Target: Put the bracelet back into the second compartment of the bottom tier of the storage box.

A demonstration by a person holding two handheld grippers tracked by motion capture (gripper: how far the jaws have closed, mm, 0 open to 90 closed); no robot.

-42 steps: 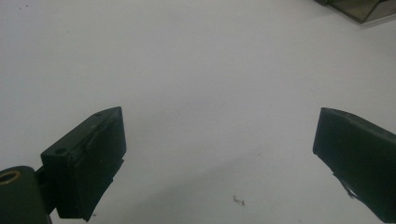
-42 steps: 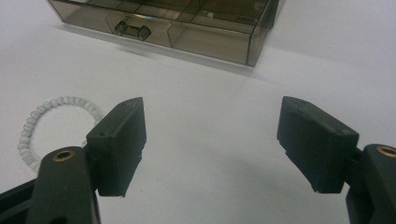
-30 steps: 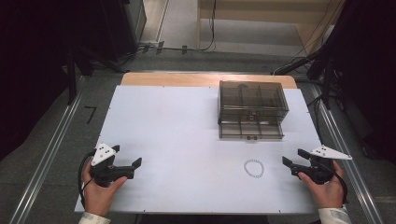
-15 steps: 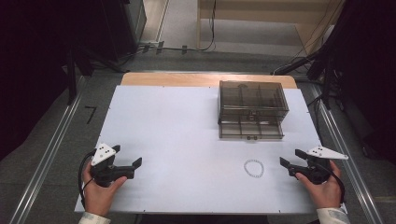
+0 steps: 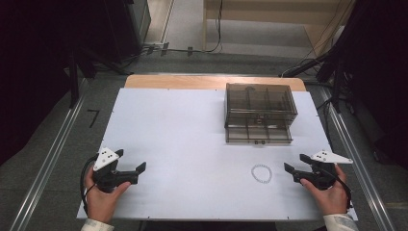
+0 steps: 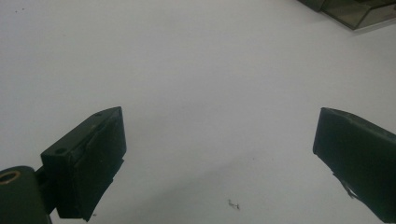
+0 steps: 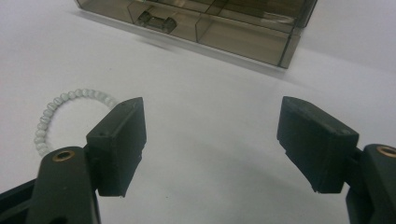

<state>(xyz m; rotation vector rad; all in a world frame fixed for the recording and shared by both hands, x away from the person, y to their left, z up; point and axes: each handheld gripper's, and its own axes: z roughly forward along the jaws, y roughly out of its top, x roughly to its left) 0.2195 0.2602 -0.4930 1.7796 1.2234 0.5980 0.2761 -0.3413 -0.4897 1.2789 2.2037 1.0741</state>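
White bench (image 5: 192, 130), smoky drawer box (image 5: 260, 113) at far right. Bead bracelet (image 5: 261, 173) lies flat near the front edge, just left of the right claw (image 5: 291, 172), agape, empty. Left claw (image 5: 139, 169) likewise agape, well apart.

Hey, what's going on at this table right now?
A person sits at a white table with a two-jaw gripper in each hand. Both the left gripper and the right gripper are open and hold nothing. A white bead bracelet lies flat on the table just beside the right gripper, untouched. Farther back stands a smoky clear drawer box, its lower drawer pulled out a little.
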